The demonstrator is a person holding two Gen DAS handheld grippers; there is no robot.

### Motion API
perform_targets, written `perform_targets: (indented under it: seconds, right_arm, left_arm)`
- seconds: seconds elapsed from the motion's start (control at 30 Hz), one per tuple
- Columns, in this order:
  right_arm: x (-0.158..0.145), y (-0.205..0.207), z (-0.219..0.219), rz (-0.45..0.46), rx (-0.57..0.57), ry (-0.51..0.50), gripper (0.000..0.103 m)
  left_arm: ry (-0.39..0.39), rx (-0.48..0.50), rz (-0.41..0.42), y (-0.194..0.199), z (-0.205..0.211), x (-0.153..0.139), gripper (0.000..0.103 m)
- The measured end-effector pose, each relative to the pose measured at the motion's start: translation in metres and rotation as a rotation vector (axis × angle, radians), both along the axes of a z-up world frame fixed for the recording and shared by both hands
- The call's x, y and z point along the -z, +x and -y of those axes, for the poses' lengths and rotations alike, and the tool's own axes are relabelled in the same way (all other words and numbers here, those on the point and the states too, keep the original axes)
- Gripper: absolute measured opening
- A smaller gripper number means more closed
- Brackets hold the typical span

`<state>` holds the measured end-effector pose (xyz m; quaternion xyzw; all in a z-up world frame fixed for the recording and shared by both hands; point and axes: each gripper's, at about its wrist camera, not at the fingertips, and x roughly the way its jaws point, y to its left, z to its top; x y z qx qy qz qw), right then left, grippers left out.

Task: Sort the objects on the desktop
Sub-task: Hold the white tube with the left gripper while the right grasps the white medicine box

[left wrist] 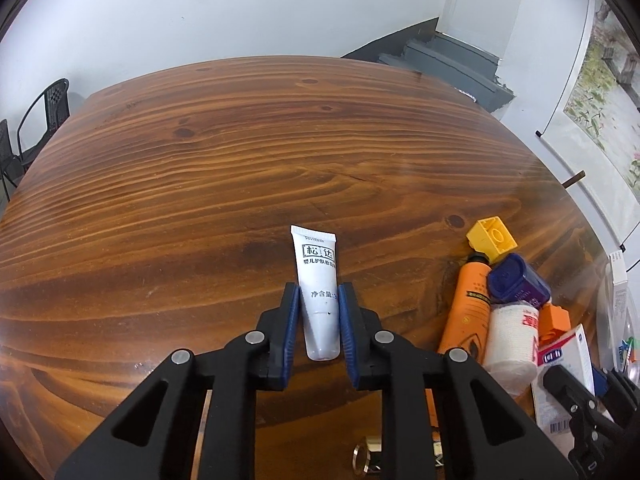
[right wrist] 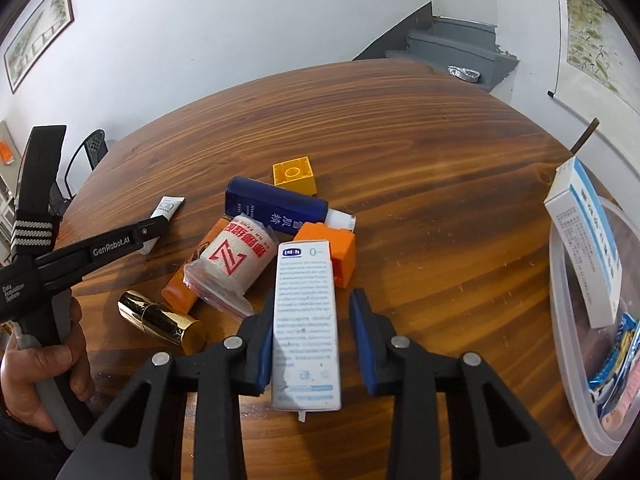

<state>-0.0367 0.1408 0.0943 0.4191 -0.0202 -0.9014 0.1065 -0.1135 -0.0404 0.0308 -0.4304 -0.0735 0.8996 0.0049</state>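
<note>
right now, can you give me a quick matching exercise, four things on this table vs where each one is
Things:
1. white tube
2. white carton
3. gold lipstick case
4. blue and white box

Places:
a. leaning in the clear plastic container at the table's right edge
b. lying on the wood near the orange tube
c. between the left gripper's fingers
d. between the right gripper's fingers, a gap on one side

Pairs: 1-c, 2-d, 3-b, 4-a
</note>
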Motion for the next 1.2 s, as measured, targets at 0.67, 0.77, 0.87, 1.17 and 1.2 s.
perform_targets:
  seconds: [0.67, 0.77, 0.87, 1.17, 1.2]
  right_arm:
    - [-0.023, 0.022, -0.013, -0.136, -0.036, -0.069, 0.022]
    - [-0.023, 0.021, -0.015, -0.133, -0.042, -0.070, 0.019]
    - [-0.021, 0.021, -0.013, -0.124, -0.053, -0.062, 0.019]
    - [-0.021, 0.023, -0.019, -0.084, -0.070, -0.174, 0.073]
    - [-0.023, 0.025, -0.017, -0.102, -0.073, -0.159, 0.073]
  left_arm:
    - [-0.019, 0.022, -0.098, 0.024, -0.018, -0.036, 0.022]
    - [-0.031, 0.041, -0.111, 0.029, -0.027, -0.040, 0.022]
    - [-0.033, 0.051, -0.118, 0.031, -0.032, -0.042, 0.022]
    - [-0.037, 0.056, -0.128, 0.034, -0.037, -0.046, 0.022]
    - [-0.037, 0.057, -0.126, 0.034, -0.038, -0.046, 0.022]
